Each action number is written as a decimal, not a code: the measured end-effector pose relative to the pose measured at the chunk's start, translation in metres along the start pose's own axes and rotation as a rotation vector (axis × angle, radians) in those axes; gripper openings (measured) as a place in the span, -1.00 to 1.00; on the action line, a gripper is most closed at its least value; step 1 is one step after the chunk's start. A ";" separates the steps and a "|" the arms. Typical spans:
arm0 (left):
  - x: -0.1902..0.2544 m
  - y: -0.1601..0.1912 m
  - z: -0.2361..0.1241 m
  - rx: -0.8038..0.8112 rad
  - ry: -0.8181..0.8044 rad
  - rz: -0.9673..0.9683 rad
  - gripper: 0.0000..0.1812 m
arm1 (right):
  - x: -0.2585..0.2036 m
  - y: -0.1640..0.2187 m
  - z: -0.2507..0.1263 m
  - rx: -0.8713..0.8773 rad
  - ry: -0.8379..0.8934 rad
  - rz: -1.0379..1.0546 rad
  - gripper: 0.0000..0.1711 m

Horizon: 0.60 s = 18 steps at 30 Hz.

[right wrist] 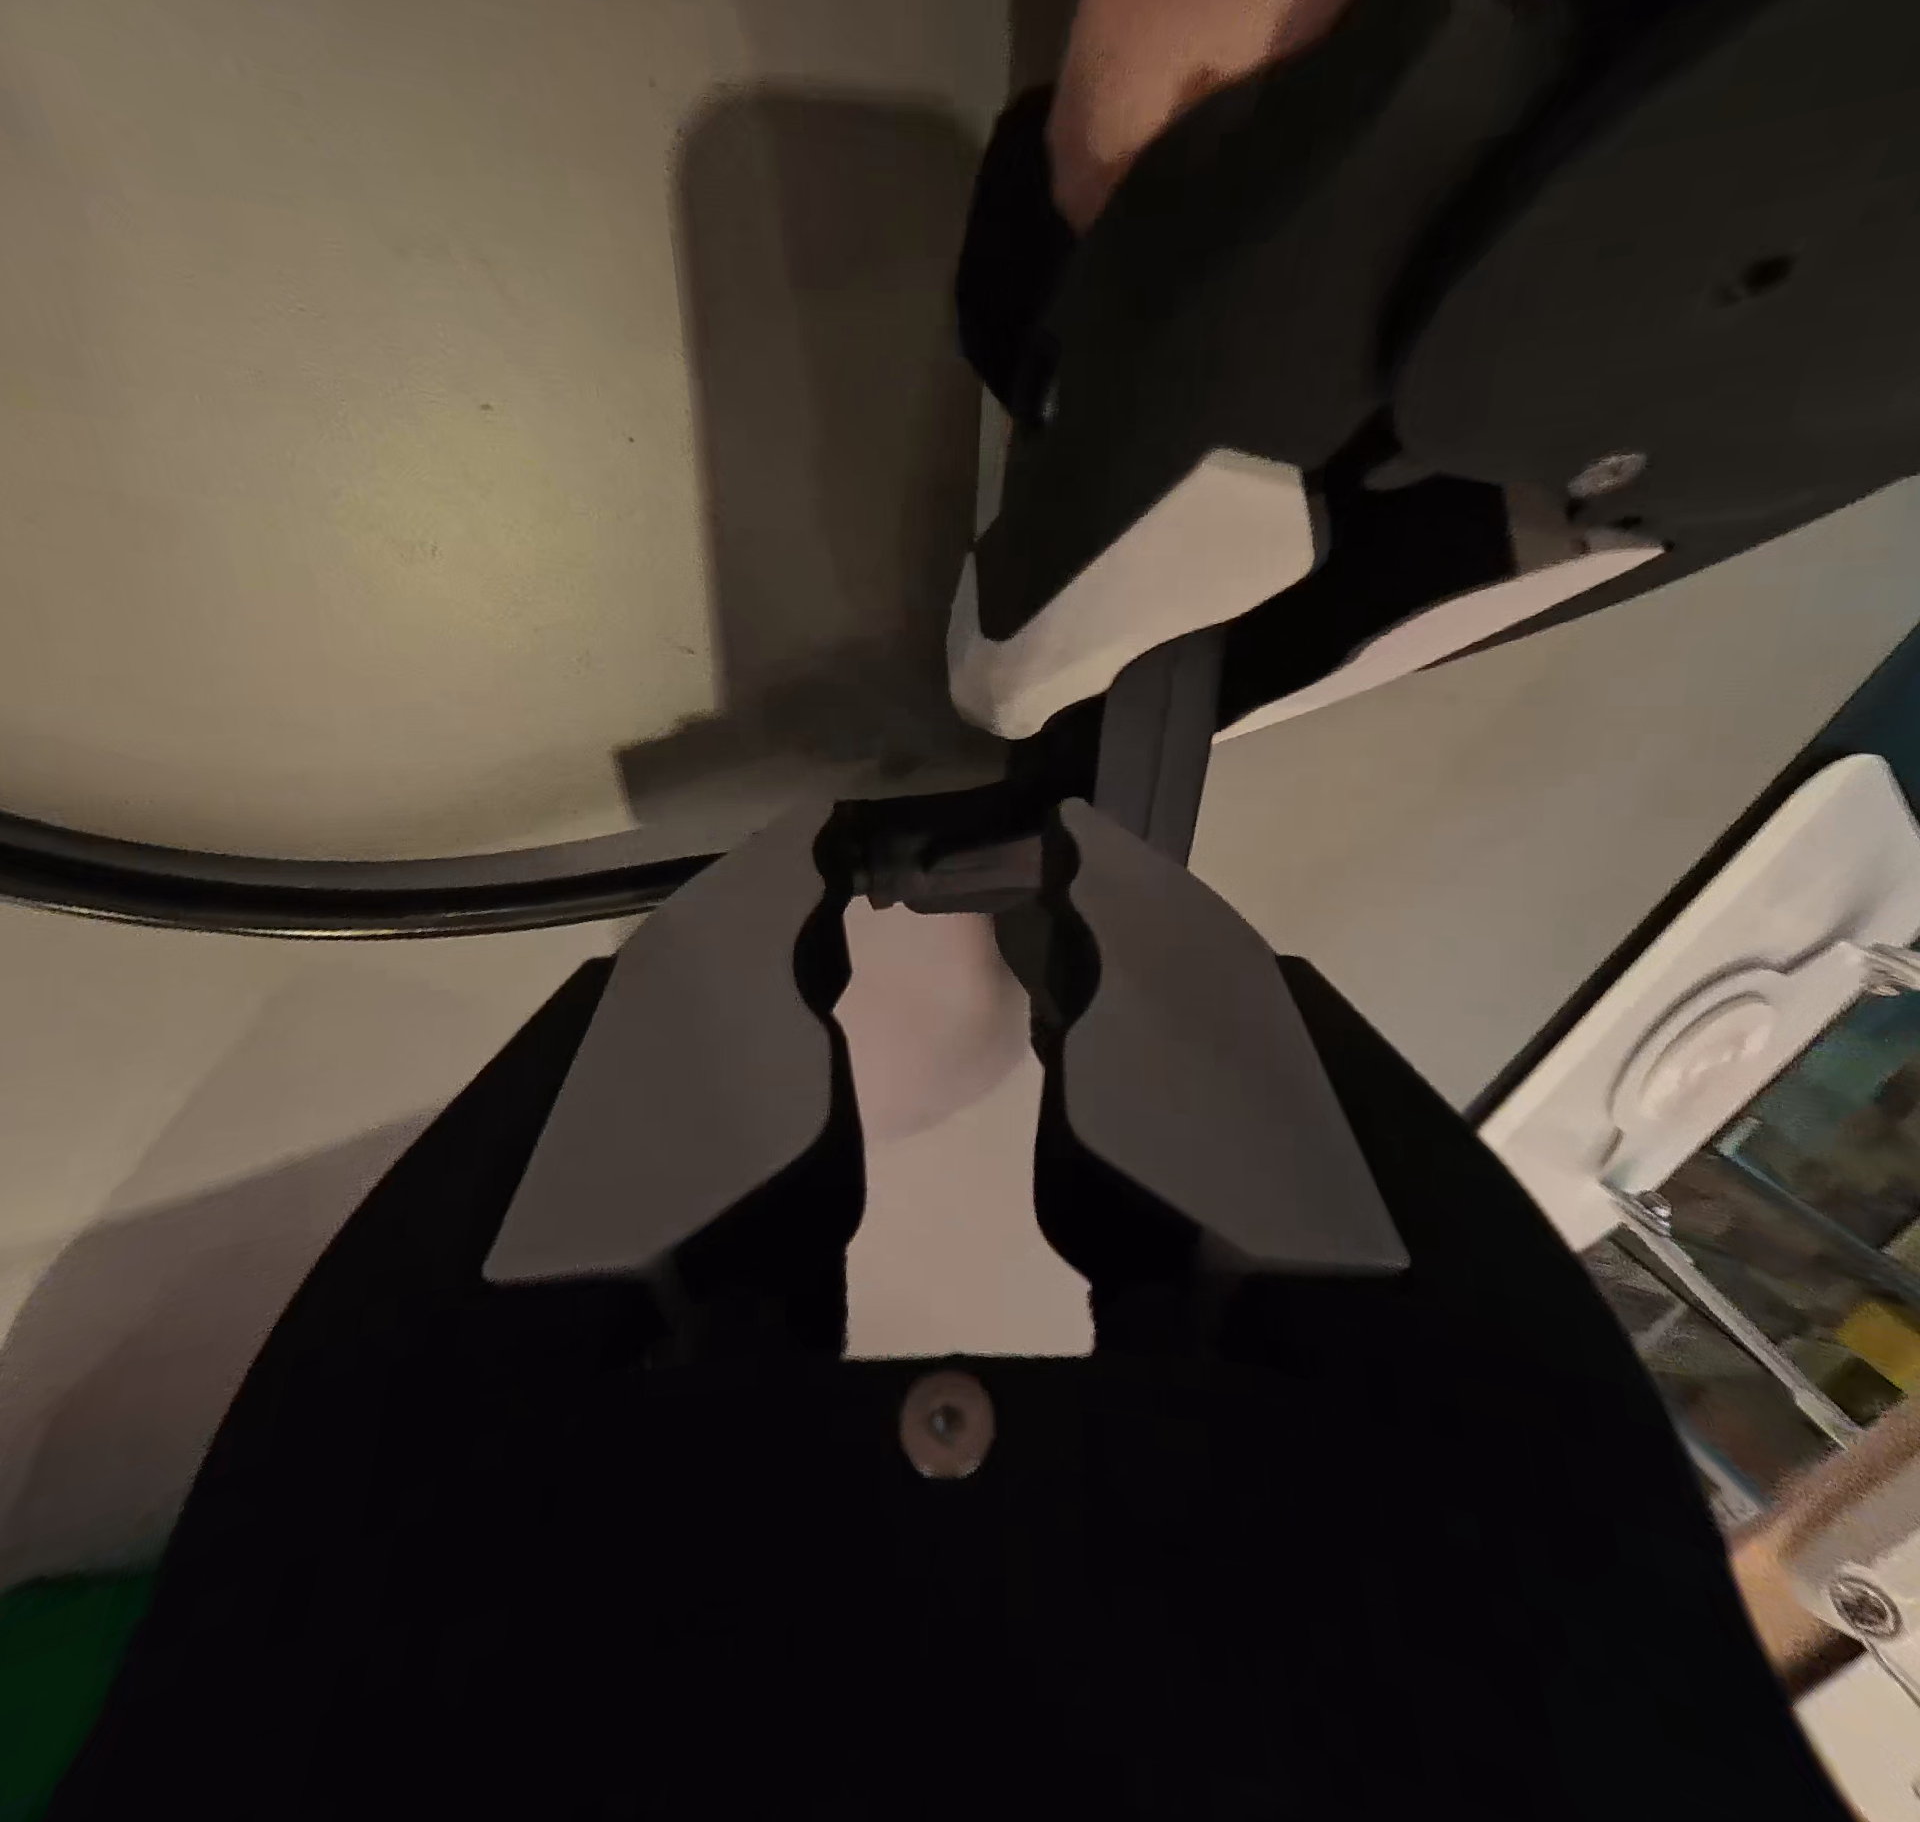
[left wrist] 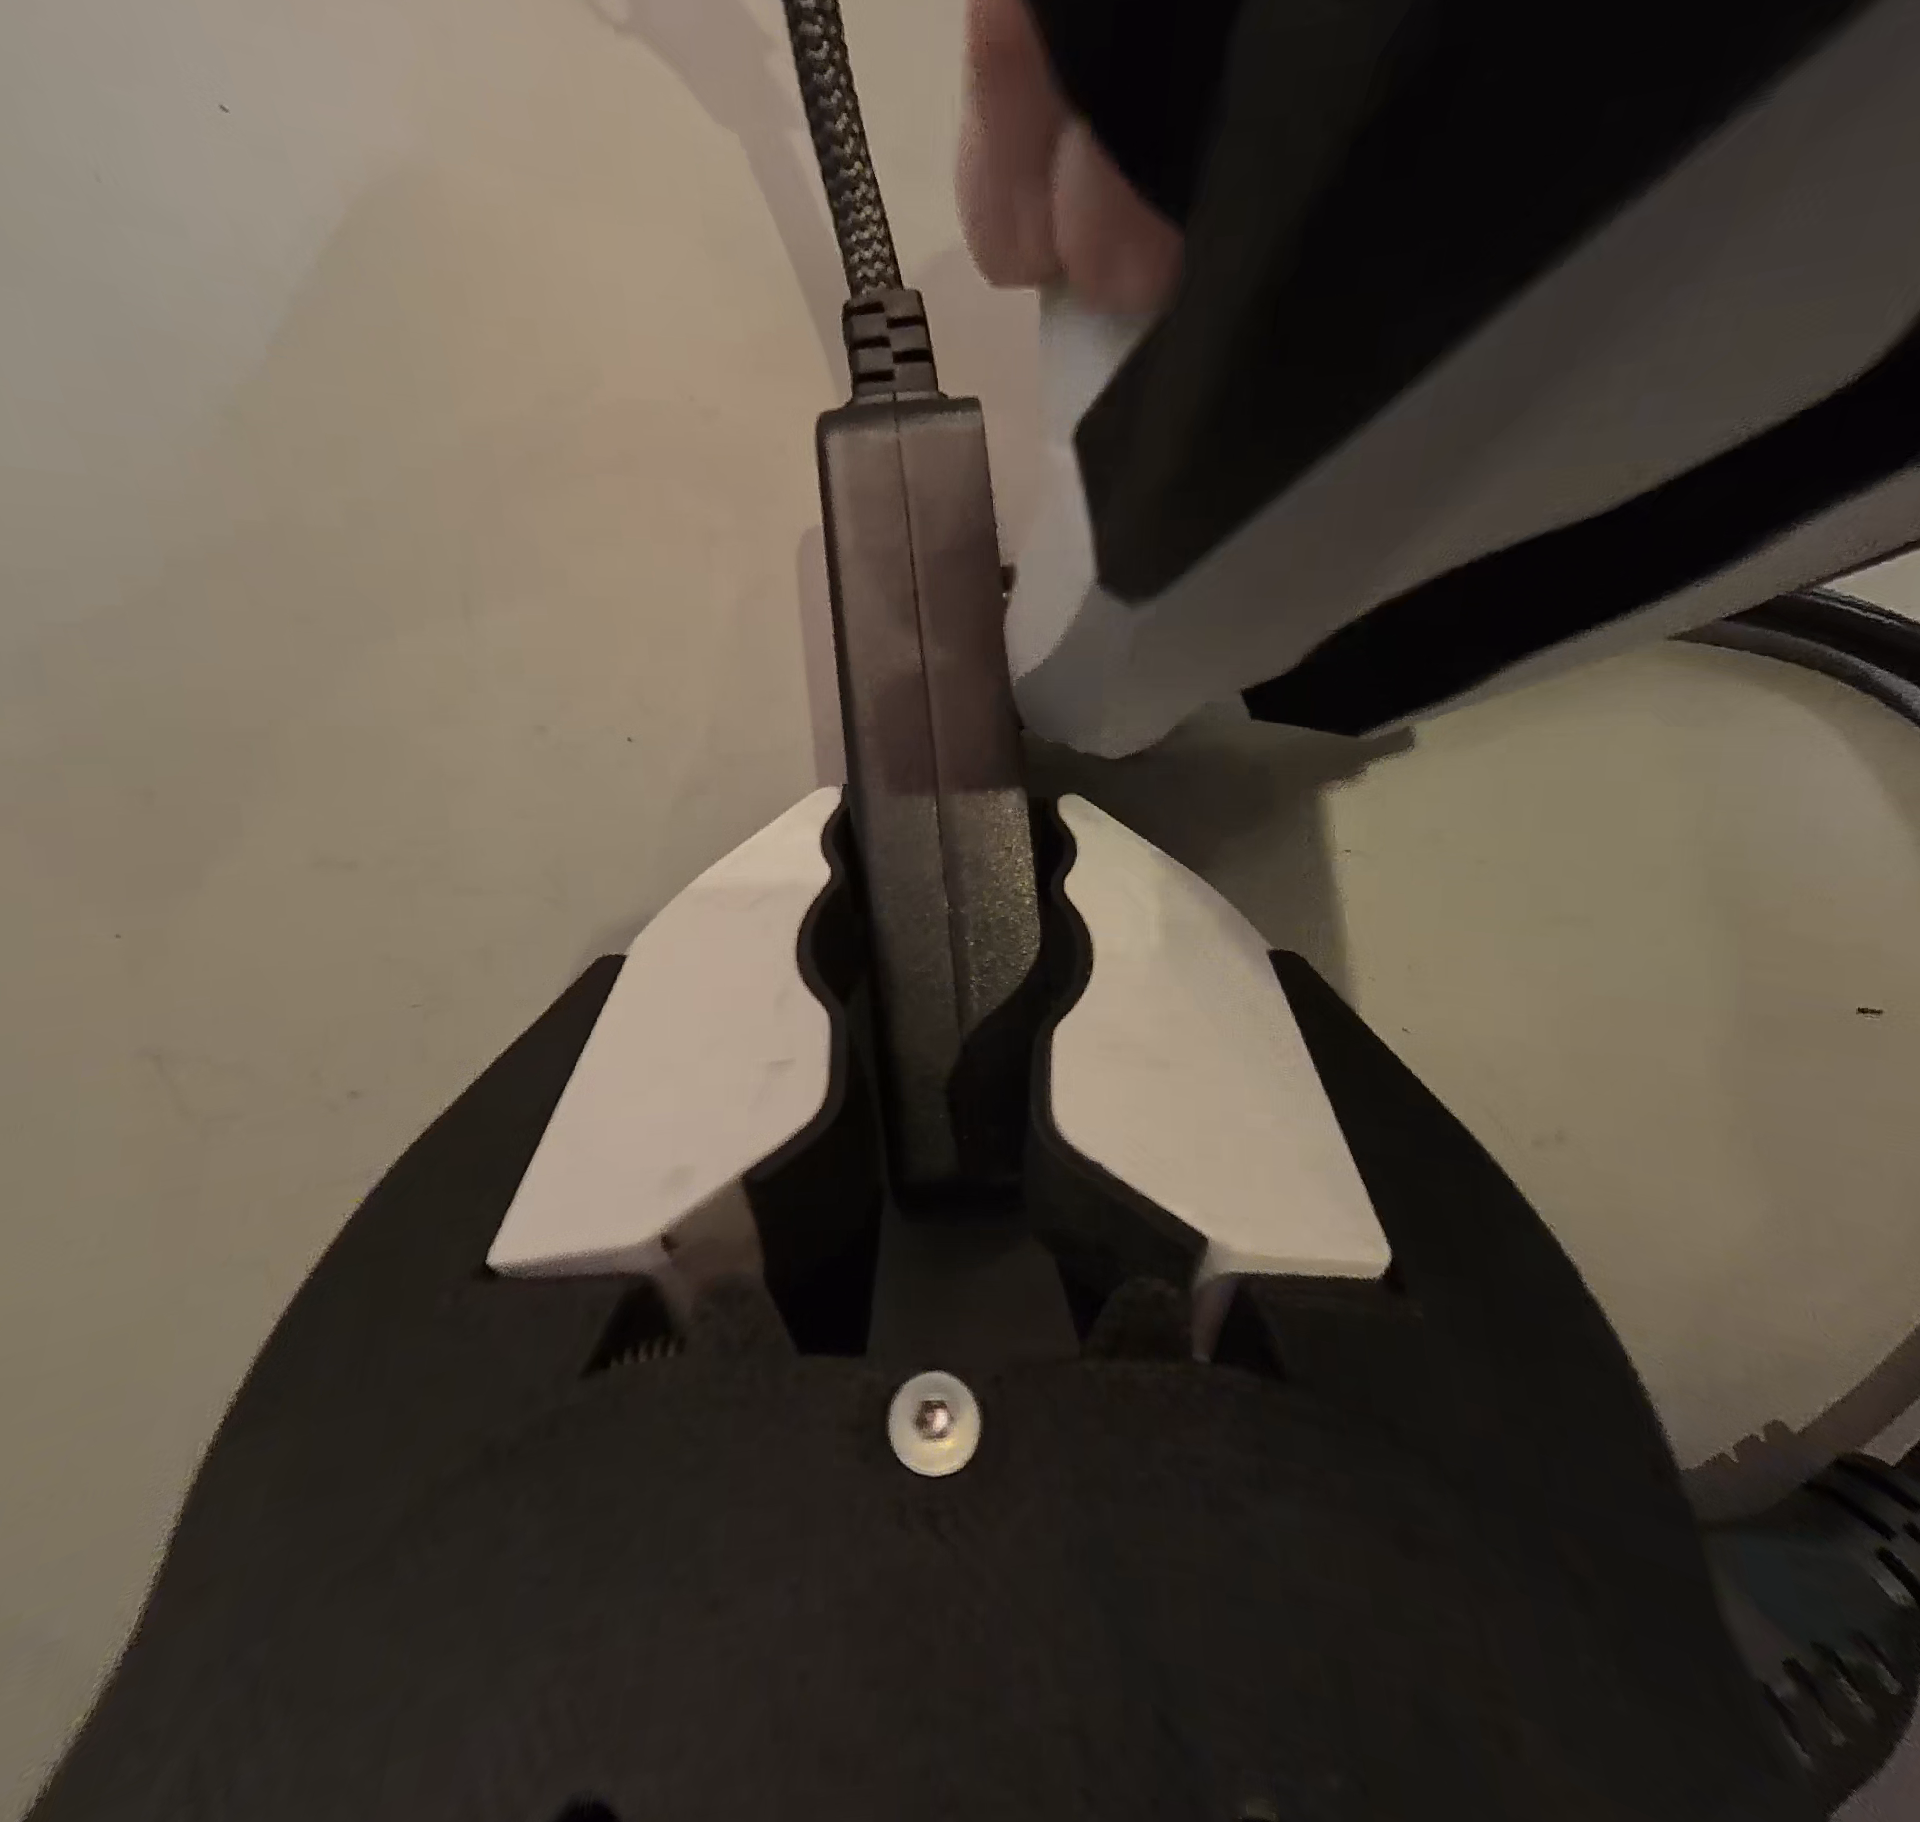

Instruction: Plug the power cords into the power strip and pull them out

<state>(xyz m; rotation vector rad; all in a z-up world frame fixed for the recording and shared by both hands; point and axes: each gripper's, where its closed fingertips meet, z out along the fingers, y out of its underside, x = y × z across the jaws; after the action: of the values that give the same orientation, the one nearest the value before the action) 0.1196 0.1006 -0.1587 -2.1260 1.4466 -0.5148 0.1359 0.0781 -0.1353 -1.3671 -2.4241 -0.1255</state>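
Observation:
My left gripper is shut on the black power strip, a slim box held on edge, with its braided cable running up and away. My right gripper is shut at its tips on a black plug; its black cord runs off to the left. The plug's front end meets the side of the power strip, and I cannot tell how deep it sits. In the left wrist view the right gripper's white fingertip presses beside the strip and hides the plug.
A cream tabletop lies under everything. A white box with a clear-walled container stands at the right. Black cord loops at the right, above a dark ribbed part. A hand holds the right gripper. One gripper's finger ends stand about 4 cm off the other's.

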 end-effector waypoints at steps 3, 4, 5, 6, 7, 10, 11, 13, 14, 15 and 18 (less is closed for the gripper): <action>0.000 -0.001 -0.001 0.013 0.023 -0.028 -0.67 | 0.005 -0.004 -0.008 0.050 0.190 -0.102 -0.50; 0.000 -0.001 -0.001 0.018 0.032 -0.035 -0.67 | 0.006 -0.004 -0.009 0.058 0.243 -0.127 -0.49; 0.000 -0.001 -0.001 0.021 0.037 -0.037 -0.67 | 0.006 -0.004 -0.010 0.060 0.265 -0.114 -0.49; 0.000 -0.001 -0.001 0.021 0.035 -0.036 -0.67 | 0.006 -0.003 -0.009 0.061 0.258 -0.075 -0.49; 0.000 -0.001 -0.001 0.018 0.031 -0.030 -0.67 | 0.006 -0.002 -0.008 0.066 0.236 -0.030 -0.49; 0.000 0.000 -0.001 0.011 0.016 -0.016 -0.67 | 0.004 0.000 -0.005 0.068 0.155 0.072 -0.50; 0.000 0.000 -0.001 0.011 0.016 -0.016 -0.67 | 0.002 0.000 -0.004 0.068 0.132 0.084 -0.51; 0.000 -0.001 -0.001 0.014 0.022 -0.020 -0.67 | 0.002 0.000 -0.003 0.079 0.103 0.118 -0.53; 0.000 -0.001 -0.001 0.016 0.025 -0.022 -0.67 | 0.002 0.001 -0.003 0.087 0.088 0.141 -0.53; 0.000 -0.001 -0.001 0.019 0.028 -0.025 -0.67 | 0.002 0.001 -0.003 0.099 0.078 0.152 -0.53; 0.001 -0.001 -0.001 0.023 0.032 -0.028 -0.67 | 0.001 0.000 -0.001 0.112 0.088 0.122 -0.53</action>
<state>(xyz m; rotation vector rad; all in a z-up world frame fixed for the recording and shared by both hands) 0.1202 0.1003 -0.1572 -2.1316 1.4233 -0.5764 0.1353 0.0789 -0.1342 -1.4242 -2.2347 -0.0177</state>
